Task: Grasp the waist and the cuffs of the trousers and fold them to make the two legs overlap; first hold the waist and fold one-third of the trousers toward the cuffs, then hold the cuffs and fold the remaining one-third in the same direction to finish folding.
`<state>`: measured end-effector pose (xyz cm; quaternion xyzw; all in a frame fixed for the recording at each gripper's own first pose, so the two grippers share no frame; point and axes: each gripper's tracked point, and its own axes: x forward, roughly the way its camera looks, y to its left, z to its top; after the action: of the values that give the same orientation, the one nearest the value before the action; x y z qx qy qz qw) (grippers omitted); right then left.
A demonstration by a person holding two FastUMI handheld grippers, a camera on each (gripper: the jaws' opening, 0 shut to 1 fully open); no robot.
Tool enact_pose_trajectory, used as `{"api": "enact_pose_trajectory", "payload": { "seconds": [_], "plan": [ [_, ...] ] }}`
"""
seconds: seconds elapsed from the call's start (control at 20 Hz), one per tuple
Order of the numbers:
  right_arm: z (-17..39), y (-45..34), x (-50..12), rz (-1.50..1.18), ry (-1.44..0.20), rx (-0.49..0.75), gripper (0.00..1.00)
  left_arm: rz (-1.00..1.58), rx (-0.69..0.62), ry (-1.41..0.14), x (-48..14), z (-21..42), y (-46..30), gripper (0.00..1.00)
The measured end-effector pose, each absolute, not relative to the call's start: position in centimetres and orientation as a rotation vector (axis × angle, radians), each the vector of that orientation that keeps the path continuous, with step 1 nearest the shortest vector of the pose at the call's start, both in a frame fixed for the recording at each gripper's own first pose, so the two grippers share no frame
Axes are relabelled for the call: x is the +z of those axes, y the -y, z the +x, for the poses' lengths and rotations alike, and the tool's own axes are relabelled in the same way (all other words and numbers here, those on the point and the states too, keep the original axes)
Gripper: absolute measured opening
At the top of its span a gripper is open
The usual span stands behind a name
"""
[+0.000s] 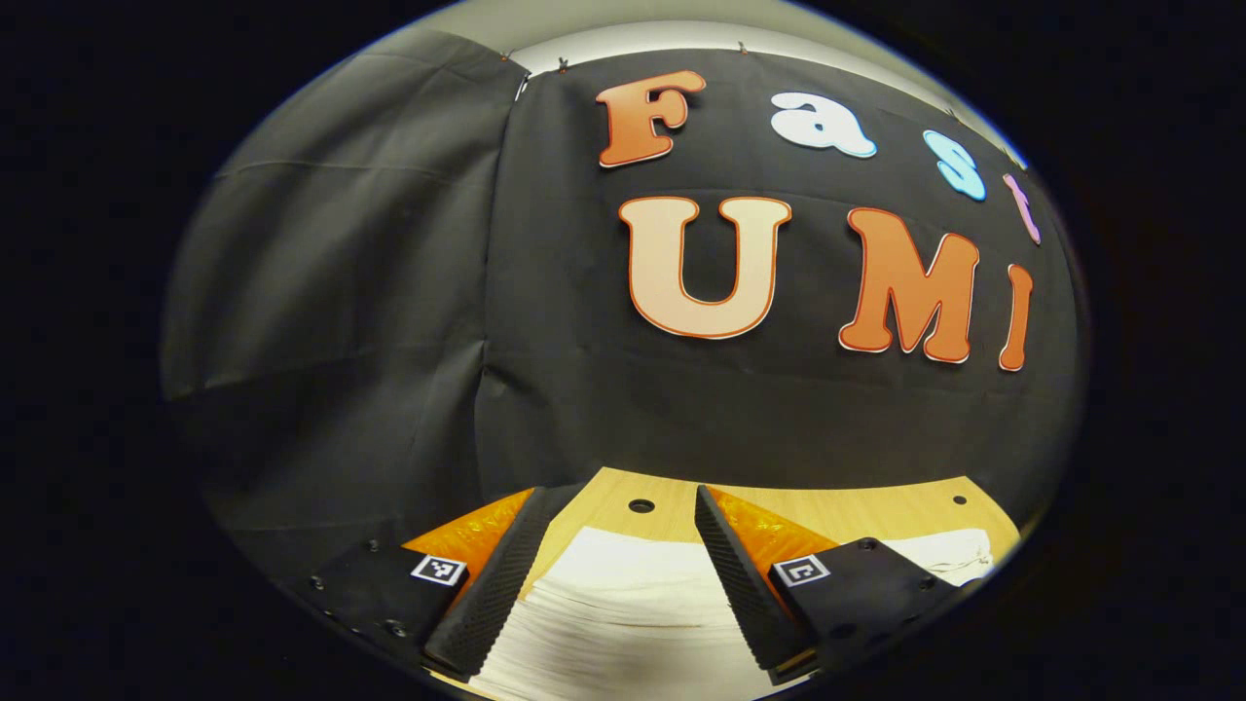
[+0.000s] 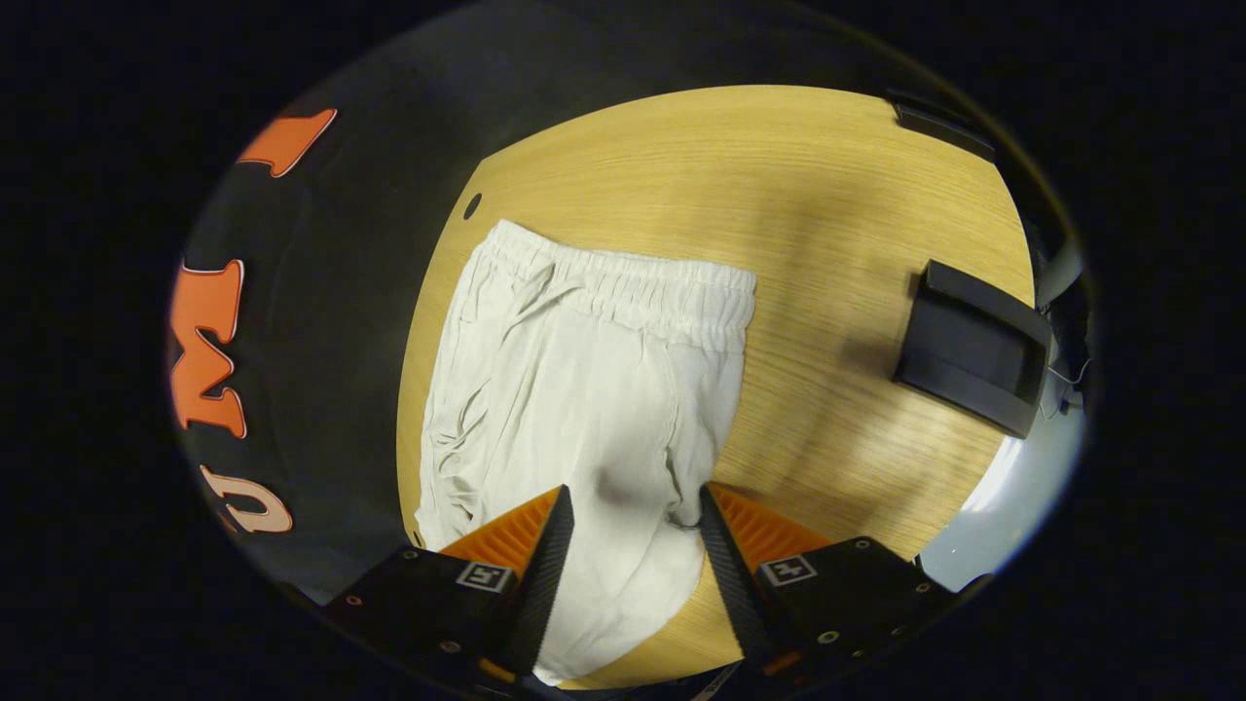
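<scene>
The white trousers (image 2: 584, 389) lie flat on the wooden table (image 2: 779, 175) in the right gripper view. Their gathered elastic waist (image 2: 633, 287) is at the far end, and the cloth runs toward me. My right gripper (image 2: 634, 490) hovers over the leg part, open, with cloth showing between and below its fingers. In the left gripper view, white ribbed cloth of the trousers (image 1: 623, 604) lies under my left gripper (image 1: 633, 492), which is open and points at the black cloth wall. Whether either gripper touches the cloth is unclear.
A black box (image 2: 973, 346) sits on the table to the right of the trousers. Bare wood stretches beyond the waist. The table top (image 1: 857, 511) has small round holes (image 1: 641, 505) near the wall.
</scene>
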<state>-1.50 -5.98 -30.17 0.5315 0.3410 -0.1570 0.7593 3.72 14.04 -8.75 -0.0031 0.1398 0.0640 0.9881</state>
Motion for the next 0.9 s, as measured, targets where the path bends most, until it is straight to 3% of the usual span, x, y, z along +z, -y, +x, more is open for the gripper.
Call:
{"api": "enact_pose_trajectory", "payload": {
  "seconds": [0.1,0.15,0.2,0.25,0.35,0.9],
  "plan": [
    [-1.2,6.3,-31.0,1.158,-0.75,-0.371,0.57,-0.052,0.119,-0.301,-9.2,3.3,-14.6,0.98],
    [-1.3,6.4,-31.3,1.153,-0.762,-0.385,0.36,-0.073,0.124,-0.312,-9.4,3.1,-15.3,0.99],
    [-1.4,6.3,-31.5,1.154,-0.776,-0.389,0.25,-0.098,0.125,-0.326,-9.6,2.8,-15.7,0.99],
    [-1.4,6.4,-31.4,1.156,-0.786,-0.394,0.06,-0.124,0.132,-0.34,-10.1,2.2,-16.3,0.98],
    [-1.5,6.3,-31.5,1.127,-0.794,-0.393,0.01,-0.181,0.161,-0.371,-11.2,1.1,-18.2,0.99],
    [-1.2,6.2,-31.5,1.06,-0.859,-0.398,0.01,-0.608,0.431,-0.659,-25.2,-9.9,-25.9,0.99]
  ]
}}
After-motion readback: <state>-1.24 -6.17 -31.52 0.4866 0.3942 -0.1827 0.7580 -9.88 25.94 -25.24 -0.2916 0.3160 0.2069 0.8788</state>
